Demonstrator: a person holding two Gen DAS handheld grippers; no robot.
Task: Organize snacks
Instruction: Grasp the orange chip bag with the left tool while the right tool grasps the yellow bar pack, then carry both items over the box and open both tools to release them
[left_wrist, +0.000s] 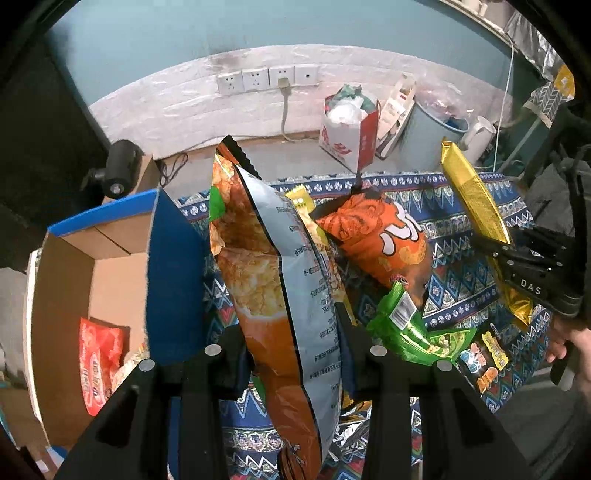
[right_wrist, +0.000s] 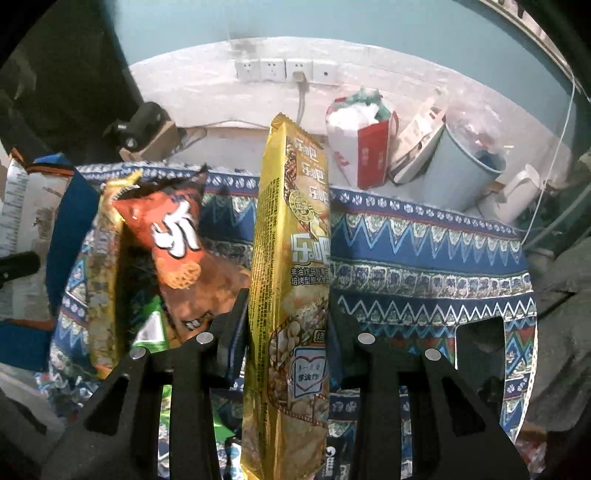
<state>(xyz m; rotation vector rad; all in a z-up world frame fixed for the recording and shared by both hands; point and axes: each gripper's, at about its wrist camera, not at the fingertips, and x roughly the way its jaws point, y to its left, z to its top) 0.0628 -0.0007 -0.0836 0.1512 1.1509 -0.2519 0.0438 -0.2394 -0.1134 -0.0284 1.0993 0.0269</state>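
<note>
Teal wall (left_wrist: 229, 29) behind, with a pale whitewashed band (left_wrist: 184, 103) along its foot. Four white sockets (left_wrist: 267, 78) set in that band, a grey cable hanging from one plug. Grey floor (left_wrist: 295, 158) below.

Table under a patterned cloth (right_wrist: 424, 251) in blue, white and red zigzags, filling the lower half of both views. At its left edge, an open cardboard box (left_wrist: 66, 295) with blue outer flaps, a red packet (left_wrist: 98, 358) lying inside.

On the floor beyond the table: pale blue bin (right_wrist: 465, 173) with a plastic liner, red-and-white paper bag (left_wrist: 349, 136) stuffed with rubbish, white kettle (left_wrist: 478, 136) beside the bin. Small black camera (left_wrist: 118, 173) perched on a brown carton at the left.

Snacks heaped on the cloth: orange bag (left_wrist: 376, 236) with white lettering, green packet (left_wrist: 413, 332) leaning against it, small dark packets (left_wrist: 487, 358) nearer the right edge.

Left gripper (left_wrist: 291, 354) clamped on a large popcorn bag (left_wrist: 266, 266), orange and pale grey, held upright clear of the cloth and just beside the box flap, the fingers (left_wrist: 347, 332) pressing its sides.

Right gripper (right_wrist: 284, 332) closed around a long gold packet (right_wrist: 291, 258), held upright above the cloth; in the left view the same packet tilted, well apart from the popcorn bag. Part of a hand (left_wrist: 572, 350) visible behind that gripper.
</note>
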